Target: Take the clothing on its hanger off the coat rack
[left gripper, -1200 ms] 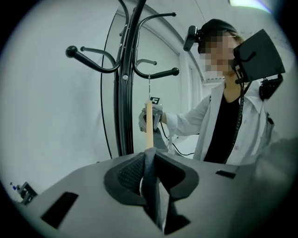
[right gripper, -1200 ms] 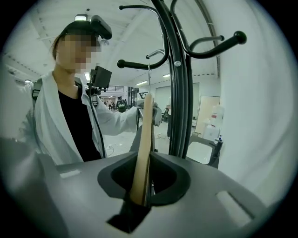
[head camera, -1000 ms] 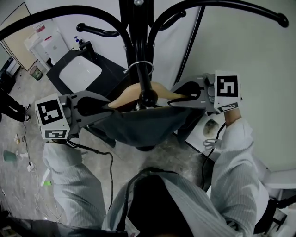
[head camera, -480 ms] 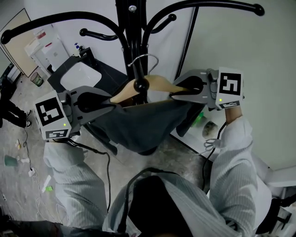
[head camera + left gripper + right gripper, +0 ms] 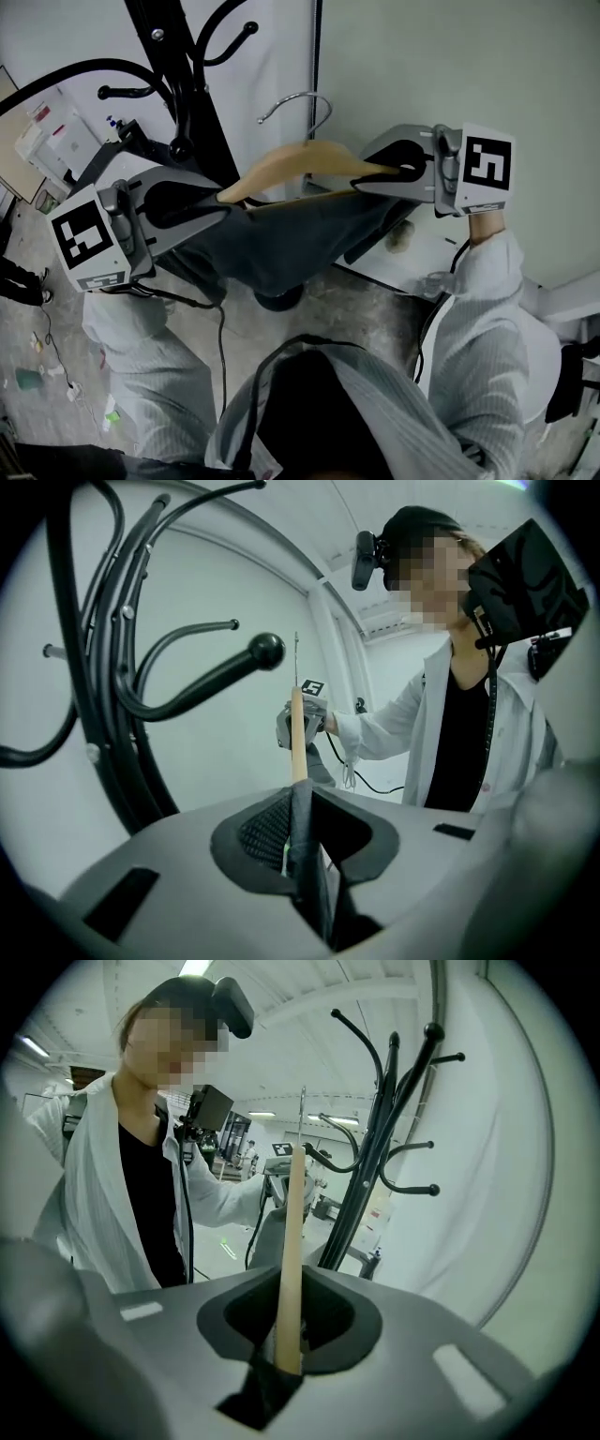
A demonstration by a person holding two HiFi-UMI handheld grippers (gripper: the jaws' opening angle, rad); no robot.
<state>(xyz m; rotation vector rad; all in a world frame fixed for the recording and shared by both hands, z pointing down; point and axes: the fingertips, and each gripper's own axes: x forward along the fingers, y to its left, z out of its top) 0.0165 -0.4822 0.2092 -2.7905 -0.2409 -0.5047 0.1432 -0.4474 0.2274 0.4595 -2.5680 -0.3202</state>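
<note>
A wooden hanger [image 5: 300,164] with a metal hook [image 5: 298,105] carries a dark grey garment [image 5: 286,234]. It hangs in the air to the right of the black coat rack [image 5: 178,84], and its hook is free of the rack's arms. My left gripper [image 5: 223,199] is shut on the hanger's left end and the cloth [image 5: 302,827]. At the hanger's right end [image 5: 291,1269], my right gripper [image 5: 361,178] is shut on the wood. In the head view both grippers stand at about the same height.
The rack's curved arms with ball tips [image 5: 266,651] stand left of the hanger [image 5: 389,1129]. A white wall and a corner post [image 5: 317,66] lie behind. Cables and small items lie on the grey floor [image 5: 37,375] at the left. The person's sleeves [image 5: 469,309] fill the lower frame.
Both grippers have carried the hanger and garment up and to the right, away from the rack. The hook, which sat around the rack's arm a second ago, now hangs free.
</note>
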